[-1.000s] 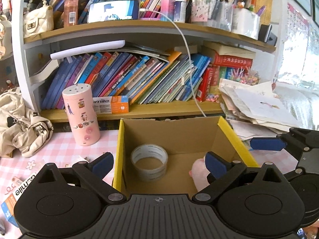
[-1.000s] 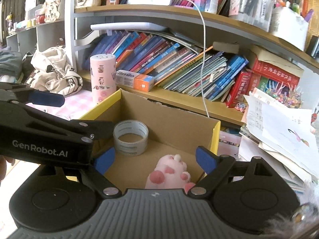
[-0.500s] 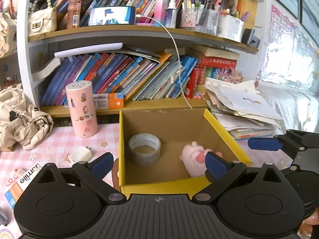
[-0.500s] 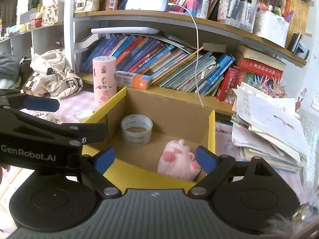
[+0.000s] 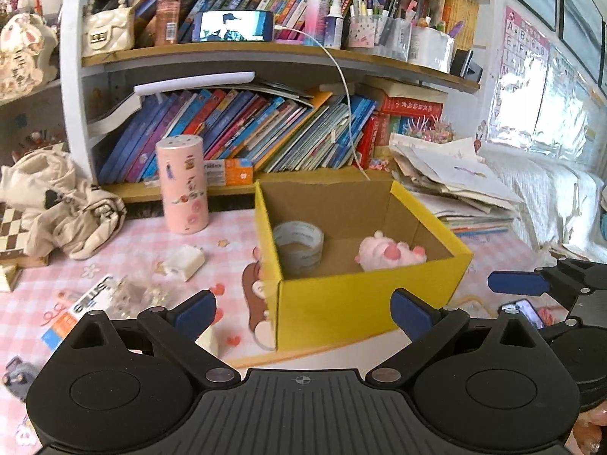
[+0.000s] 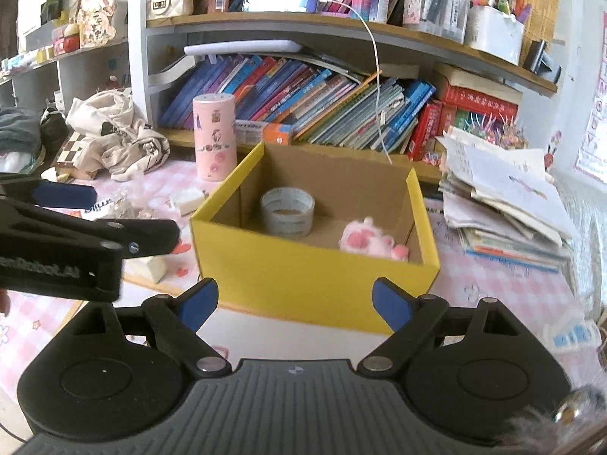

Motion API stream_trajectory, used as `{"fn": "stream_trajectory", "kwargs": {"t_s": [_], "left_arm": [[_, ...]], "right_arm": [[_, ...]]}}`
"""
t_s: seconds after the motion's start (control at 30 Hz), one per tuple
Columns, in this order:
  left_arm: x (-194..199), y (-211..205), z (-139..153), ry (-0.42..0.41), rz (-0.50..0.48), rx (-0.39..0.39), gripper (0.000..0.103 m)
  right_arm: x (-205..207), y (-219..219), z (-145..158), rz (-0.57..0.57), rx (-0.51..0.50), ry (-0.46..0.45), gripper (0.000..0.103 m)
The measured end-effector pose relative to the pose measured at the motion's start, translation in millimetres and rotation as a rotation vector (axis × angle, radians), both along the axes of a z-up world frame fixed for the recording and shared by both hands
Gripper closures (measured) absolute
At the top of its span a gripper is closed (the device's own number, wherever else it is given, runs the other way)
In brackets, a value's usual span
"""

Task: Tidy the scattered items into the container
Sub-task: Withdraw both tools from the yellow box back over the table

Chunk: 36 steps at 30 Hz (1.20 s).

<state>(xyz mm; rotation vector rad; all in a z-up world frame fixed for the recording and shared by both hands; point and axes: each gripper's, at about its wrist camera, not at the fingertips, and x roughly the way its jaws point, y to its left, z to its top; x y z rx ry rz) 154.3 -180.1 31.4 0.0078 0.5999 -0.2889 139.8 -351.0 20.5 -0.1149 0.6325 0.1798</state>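
The yellow box (image 5: 364,303) is sitting open-topped on the pink checked desk (image 5: 125,235), its near wall facing both grippers and its back edge lying close under the lower bookshelf (image 5: 197,189). Inside it, a roll of tape (image 5: 298,244) is lying toward the left rear and a pink plush toy (image 5: 390,254) toward the right.

The left gripper (image 5: 301,309) is hanging in front of the box with its fingers (image 5: 195,311) spread wide and gripping nothing; the right gripper (image 6: 294,301) is doing the same, its fingers (image 6: 390,305) released and empty. A strip of bare desk is lying between the fingertips and the box's near wall.

To the left of the box, scattered things are crowding the desk: a white block (image 5: 187,263), a small printed box (image 5: 76,313) and a crumpled clear wrapper (image 5: 140,292). A tall pink canister (image 5: 184,185) is standing behind them, near the shelf. A stack of papers (image 6: 504,204) is piling up just right of the box, narrowing that side.
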Motion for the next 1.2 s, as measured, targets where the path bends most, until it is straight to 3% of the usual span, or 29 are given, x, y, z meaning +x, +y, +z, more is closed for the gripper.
{"fn": "stream_trajectory", "kwargs": {"t_s": [0.33,1.2], "left_arm": [[-43.3,39.4,-4.8,0.023,0.018,0.003,0.003],[-107.3,125.8,-9.7,0.038,0.143,-0.043,0.003]], "right_arm": [[-38.1,27.6,-11.7,-0.075,0.006,0.015,0.013],[-87.4,111.8,-11.6,0.031,-0.011,0.005,0.004]]}}
